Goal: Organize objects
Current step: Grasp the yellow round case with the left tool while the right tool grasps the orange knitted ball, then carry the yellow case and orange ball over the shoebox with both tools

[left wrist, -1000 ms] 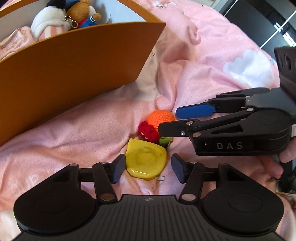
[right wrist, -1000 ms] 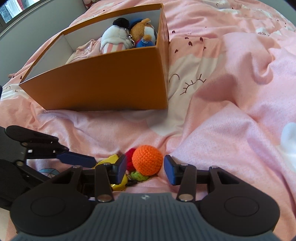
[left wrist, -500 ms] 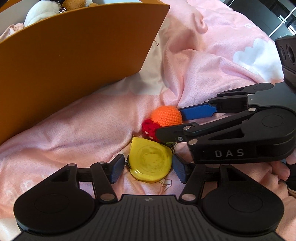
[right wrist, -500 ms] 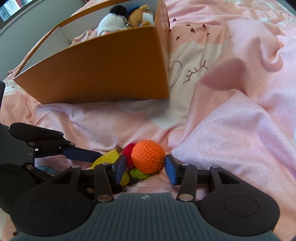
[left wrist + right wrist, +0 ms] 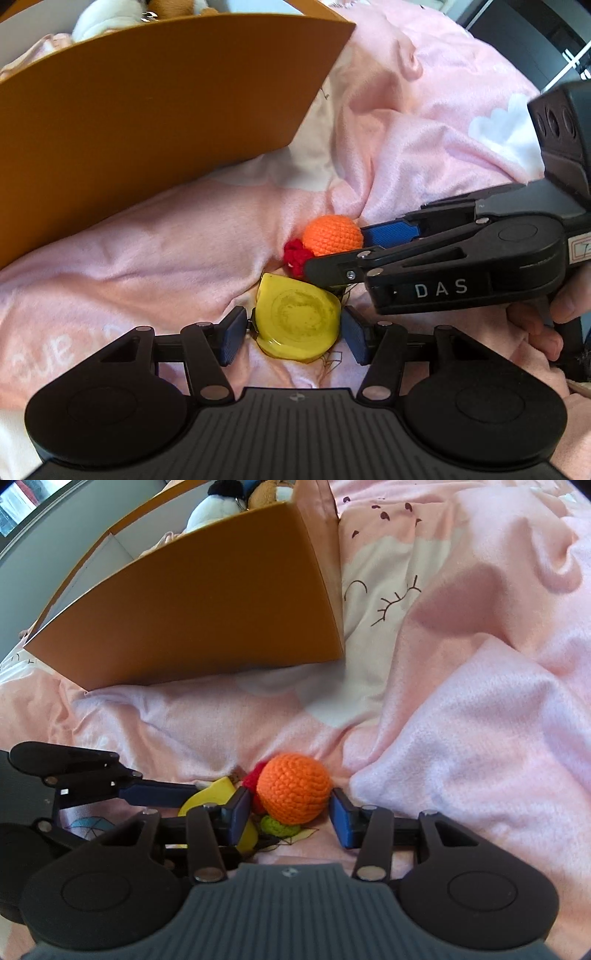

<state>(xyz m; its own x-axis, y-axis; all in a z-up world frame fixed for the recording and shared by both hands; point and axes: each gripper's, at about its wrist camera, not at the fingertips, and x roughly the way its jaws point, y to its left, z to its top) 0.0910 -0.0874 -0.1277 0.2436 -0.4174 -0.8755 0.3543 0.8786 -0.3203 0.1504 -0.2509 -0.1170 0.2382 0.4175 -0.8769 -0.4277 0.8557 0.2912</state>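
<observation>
While the orange box (image 5: 207, 602) stands on the pink bedding (image 5: 461, 709), the left gripper (image 5: 293, 334) has just been closing, its pads flanking the yellow disc (image 5: 299, 321) with slight gaps. Right gripper (image 5: 288, 810) stands part-open around the orange ball (image 5: 293, 788), right pad touching it.

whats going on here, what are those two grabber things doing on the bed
A person is tidying small toys off a pink blanket with a gripper in each hand. The left gripper straddles a flat yellow toy; its jaws have just been closing, but a small gap shows on each side. The right gripper brackets an orange crochet ball, its right pad at the ball's edge; a firm grip is unclear. The orange box behind already holds plush toys.
</observation>
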